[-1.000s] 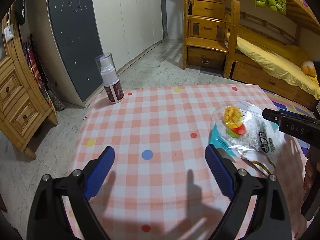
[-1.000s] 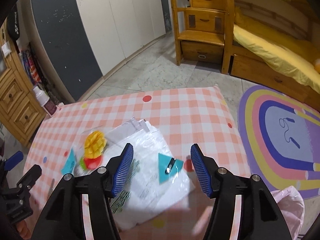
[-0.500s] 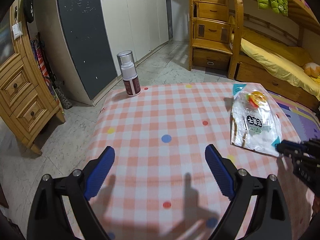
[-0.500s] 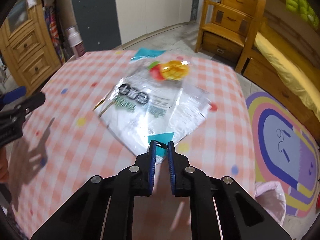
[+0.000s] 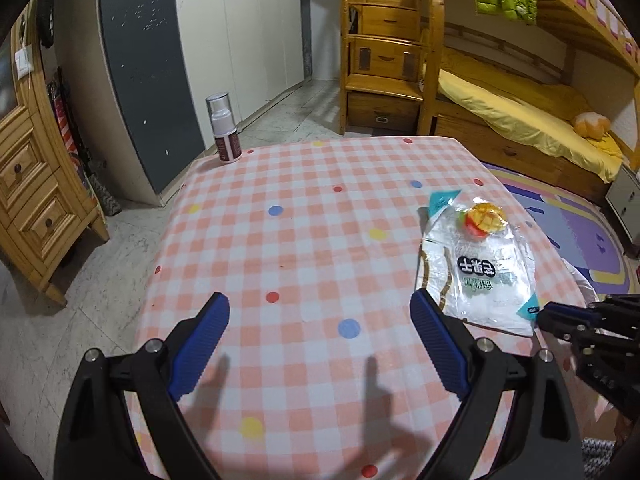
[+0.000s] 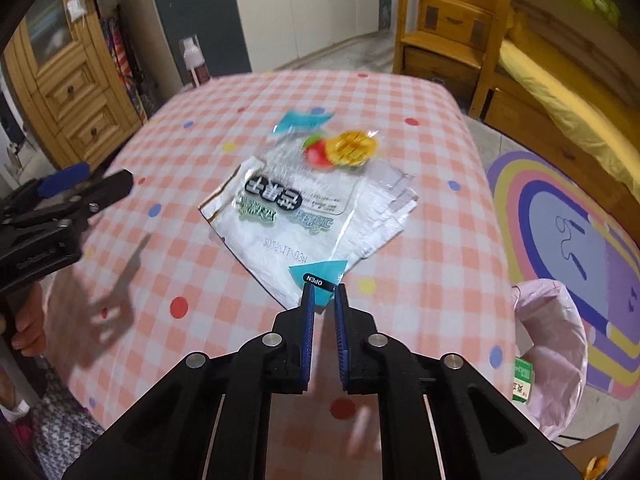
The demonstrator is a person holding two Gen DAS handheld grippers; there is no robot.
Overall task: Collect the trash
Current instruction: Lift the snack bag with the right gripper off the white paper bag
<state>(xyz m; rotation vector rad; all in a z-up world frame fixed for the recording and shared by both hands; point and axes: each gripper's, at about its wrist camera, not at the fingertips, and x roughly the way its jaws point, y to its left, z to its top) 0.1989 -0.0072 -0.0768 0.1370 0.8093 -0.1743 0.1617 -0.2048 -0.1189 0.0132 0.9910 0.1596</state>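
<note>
An empty clear plastic snack bag (image 6: 304,204) with a mango picture and teal corners lies on the pink checked tablecloth (image 6: 400,92). My right gripper (image 6: 323,290) is shut on the bag's near teal corner. In the left wrist view the bag (image 5: 476,268) is at the right, with the right gripper (image 5: 540,316) pinching its corner. My left gripper (image 5: 320,344) is open and empty above the table's near side, left of the bag.
A white spray bottle (image 5: 224,128) stands at the table's far left corner. A pink trash bag (image 6: 556,348) hangs open off the table's right edge. A wooden dresser (image 5: 28,200) is to the left; a bunk bed (image 5: 500,112) and rainbow rug (image 6: 568,240) are to the right.
My right gripper closed on the bag's teal corner and has dragged the bag toward the table's right edge. My left gripper pulled back and stayed open.
</note>
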